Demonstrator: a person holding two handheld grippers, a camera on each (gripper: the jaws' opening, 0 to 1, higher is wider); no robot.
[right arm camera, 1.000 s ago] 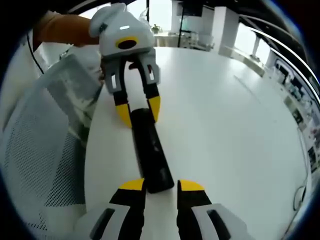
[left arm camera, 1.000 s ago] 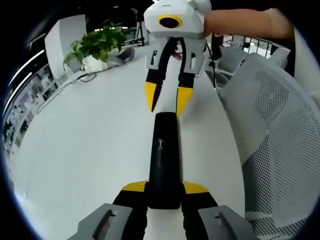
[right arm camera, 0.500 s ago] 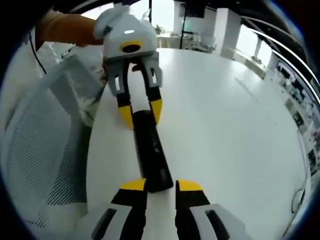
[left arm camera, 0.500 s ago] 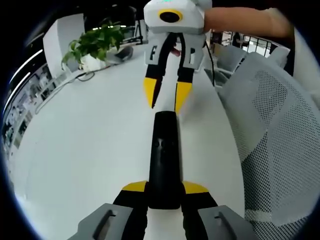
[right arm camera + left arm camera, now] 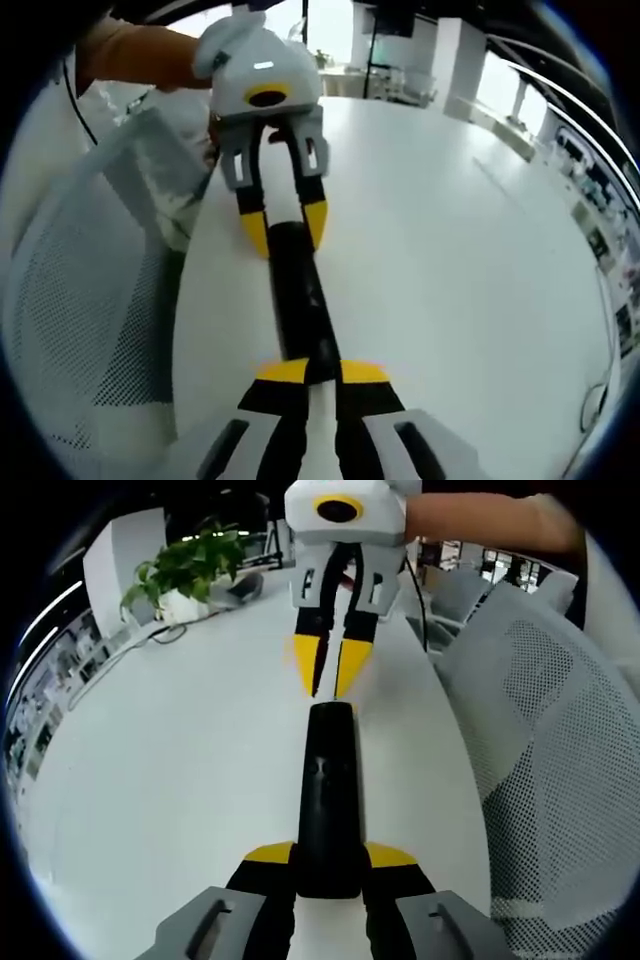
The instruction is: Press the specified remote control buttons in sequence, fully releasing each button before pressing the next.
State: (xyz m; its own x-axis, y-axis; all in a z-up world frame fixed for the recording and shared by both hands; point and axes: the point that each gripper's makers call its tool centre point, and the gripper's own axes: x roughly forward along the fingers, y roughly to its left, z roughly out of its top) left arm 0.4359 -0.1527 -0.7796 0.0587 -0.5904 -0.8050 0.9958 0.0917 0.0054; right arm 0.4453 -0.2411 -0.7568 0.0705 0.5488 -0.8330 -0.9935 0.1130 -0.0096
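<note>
Long slim black plastic remote control (image 5: 327,800) runs lengthwise between grippers: left gripper (image 5: 329,858) clamps near end, right gripper (image 5: 331,685), jaws nearly shut, tips over far end.

This is an open-plan office. A large white table (image 5: 180,780) fills the foreground, with a white mesh-backed office chair (image 5: 560,770) at 3 o'clock in the left gripper view. A potted green plant (image 5: 185,570) stands at 11 o'clock with cables beside it. In the right gripper view, white columns (image 5: 450,55) and bright windows (image 5: 495,80) line the far side at 1 o'clock.
</note>
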